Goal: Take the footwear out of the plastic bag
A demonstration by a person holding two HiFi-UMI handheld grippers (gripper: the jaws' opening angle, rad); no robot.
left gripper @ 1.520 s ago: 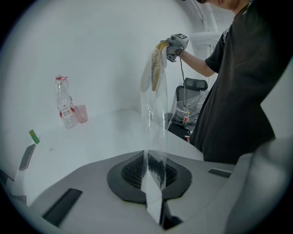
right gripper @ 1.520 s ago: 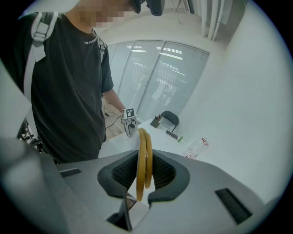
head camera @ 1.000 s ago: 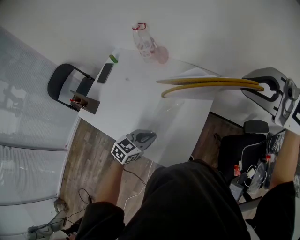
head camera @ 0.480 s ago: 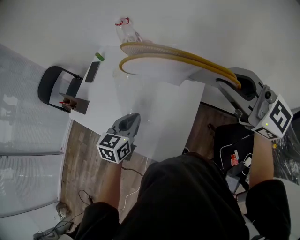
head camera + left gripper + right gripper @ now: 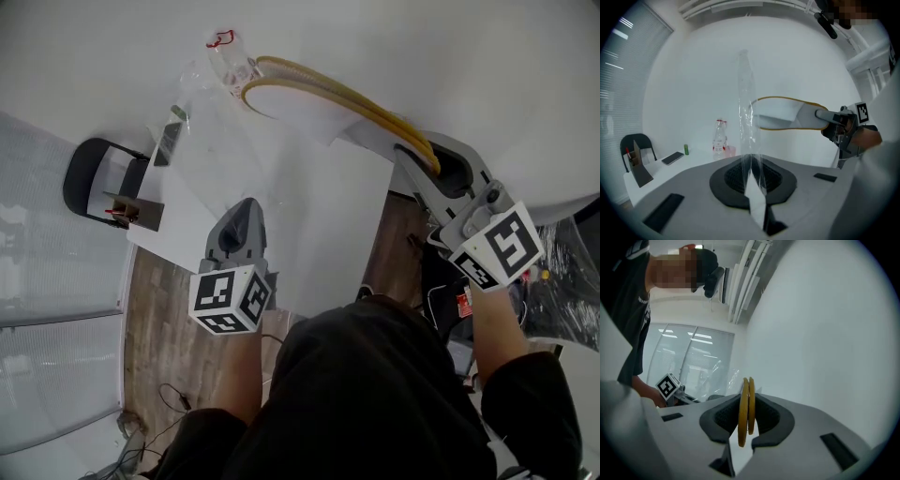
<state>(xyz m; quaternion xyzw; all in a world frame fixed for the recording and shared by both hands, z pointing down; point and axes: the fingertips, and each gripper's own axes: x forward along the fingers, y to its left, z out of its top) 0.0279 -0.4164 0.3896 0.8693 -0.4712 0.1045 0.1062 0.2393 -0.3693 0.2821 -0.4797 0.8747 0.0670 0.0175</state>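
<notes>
The slippers [image 5: 300, 101], a white pair with yellow rims, are hanging in the air above the far end of the white table [image 5: 309, 225]. They are lying flat one on the other, and the right gripper [image 5: 424, 161] is clamping them by their heel ends. The left gripper [image 5: 244, 217] is pinching the plastic bag [image 5: 202, 103] tight between closed jaws, and the clear film is rising from it toward the toes. The step in hand looks like the parting of pair and bag. From these pictures I cannot tell whether the toes are already clear of the bag's mouth or just inside it. The next move probably calls for drawing the two grippers apart along the length of the soles, with both grips kept firm. The pair could then be set on the table. The left gripper view is showing the plastic bag [image 5: 746, 84] as a thin upright strip, edge-on, with the slippers [image 5: 780, 115] meeting it from the right; the head view gives only faint glints. The right gripper view is showing the two yellow rims [image 5: 744, 408] squeezed side by side between the pads, a grip the head view is hiding. A bottle [image 5: 225, 56] and a phone [image 5: 169, 141] are sitting near the table's far edge.
</notes>
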